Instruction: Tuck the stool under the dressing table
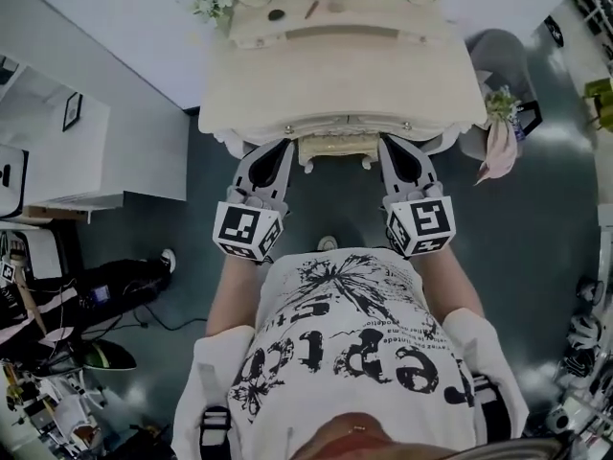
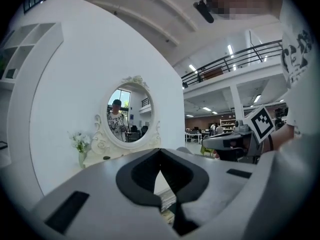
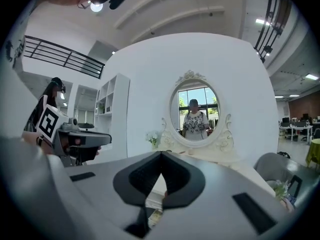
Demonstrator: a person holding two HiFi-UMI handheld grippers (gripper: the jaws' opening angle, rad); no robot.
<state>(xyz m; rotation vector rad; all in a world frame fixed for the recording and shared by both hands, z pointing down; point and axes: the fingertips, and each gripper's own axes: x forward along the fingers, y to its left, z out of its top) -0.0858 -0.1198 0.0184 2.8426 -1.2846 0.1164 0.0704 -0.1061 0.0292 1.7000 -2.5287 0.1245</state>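
The cream dressing table (image 1: pixel 287 84) with an oval mirror (image 2: pixel 129 111) (image 3: pixel 196 115) stands straight ahead against the white wall. Only the near edge of the cream stool (image 1: pixel 335 149) and two of its legs show below the table's front edge. My left gripper (image 1: pixel 285 146) (image 2: pixel 160 155) is at the stool's left side and my right gripper (image 1: pixel 385 143) (image 3: pixel 161 157) at its right side. Both have their jaw tips together. A bit of ornate cream stool shows through the gap under the tips in each gripper view. Whether the tips touch the stool is hidden.
A grey chair (image 1: pixel 498 51) and a pink-wrapped bouquet (image 1: pixel 498 127) stand right of the table. A flower vase (image 1: pixel 213 0) sits on its left corner. A white shelf unit (image 1: pixel 57 142) and floor clutter with cables (image 1: pixel 105 295) lie to the left.
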